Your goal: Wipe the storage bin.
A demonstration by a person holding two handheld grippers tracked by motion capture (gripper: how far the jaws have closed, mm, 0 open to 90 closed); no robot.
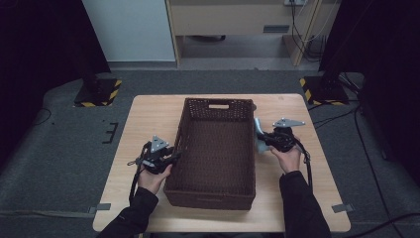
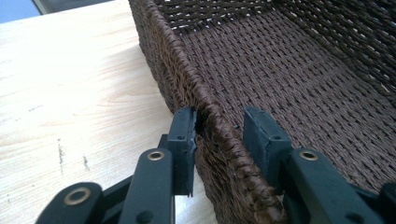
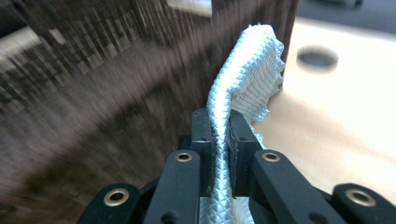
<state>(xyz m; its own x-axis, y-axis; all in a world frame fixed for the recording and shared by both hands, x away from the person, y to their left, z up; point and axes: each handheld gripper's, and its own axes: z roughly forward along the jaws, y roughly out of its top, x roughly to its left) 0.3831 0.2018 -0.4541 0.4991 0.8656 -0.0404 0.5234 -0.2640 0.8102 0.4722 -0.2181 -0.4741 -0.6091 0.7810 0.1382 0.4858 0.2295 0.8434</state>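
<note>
A dark brown woven basket [image 1: 216, 148] sits in the middle of a light wooden table, long and rectangular, open at the top, with a slot handle in its far wall. Its inside is bare weave. A pale blue-grey woven cloth [image 1: 258, 135] stands on edge just outside the basket's right wall, near the far half. In the right gripper view the cloth [image 3: 243, 88] is folded, frayed at its edge, and rises upright beside the wall.

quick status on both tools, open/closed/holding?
Left tool: open, jaws straddling the basket wall, not clamped.
Right tool: closed on the pale woven cloth, beside the basket.
</note>
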